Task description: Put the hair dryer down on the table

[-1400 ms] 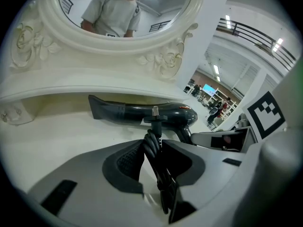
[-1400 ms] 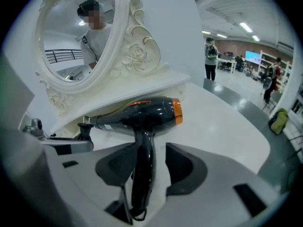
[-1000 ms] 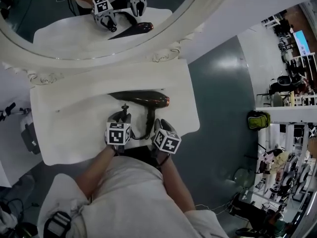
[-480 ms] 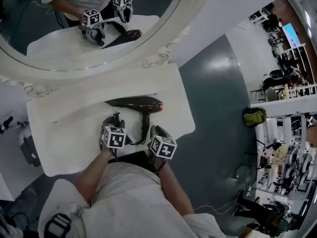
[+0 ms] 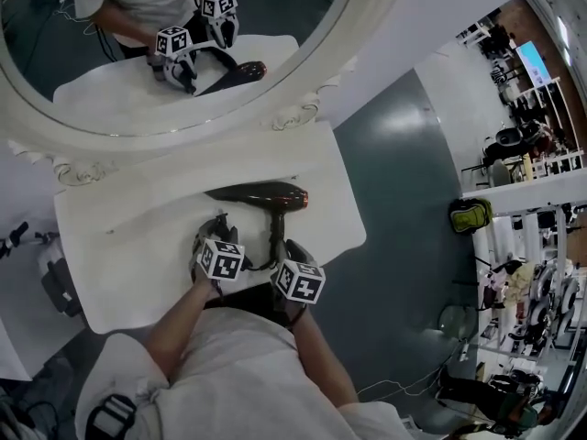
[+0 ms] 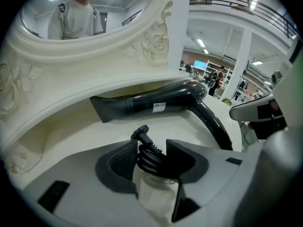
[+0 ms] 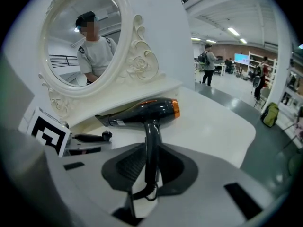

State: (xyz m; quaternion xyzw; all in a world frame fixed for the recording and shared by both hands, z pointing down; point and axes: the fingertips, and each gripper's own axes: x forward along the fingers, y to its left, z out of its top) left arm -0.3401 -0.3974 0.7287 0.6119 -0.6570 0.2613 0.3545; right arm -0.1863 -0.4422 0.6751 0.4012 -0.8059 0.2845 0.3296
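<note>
The left gripper [image 6: 151, 145] has just been spreading its jaws, and the coiled cord [image 6: 147, 159] sits loose between them. The right gripper [image 7: 151, 150], its jaws lately closing, pinches the handle of the hair dryer [image 7: 142, 109], whose body lies on the white counter [image 5: 128, 246] below the mirror [image 5: 138, 71].

The head view looks steeply down from above the person onto the white table [image 5: 119, 246], with the mirror [image 5: 275, 16] across the upper left of the frame. Both gripper views sit low and close over the tabletop, facing the mirror, the right one from further right. All three share the hair dryer [image 5: 261, 193].
</note>
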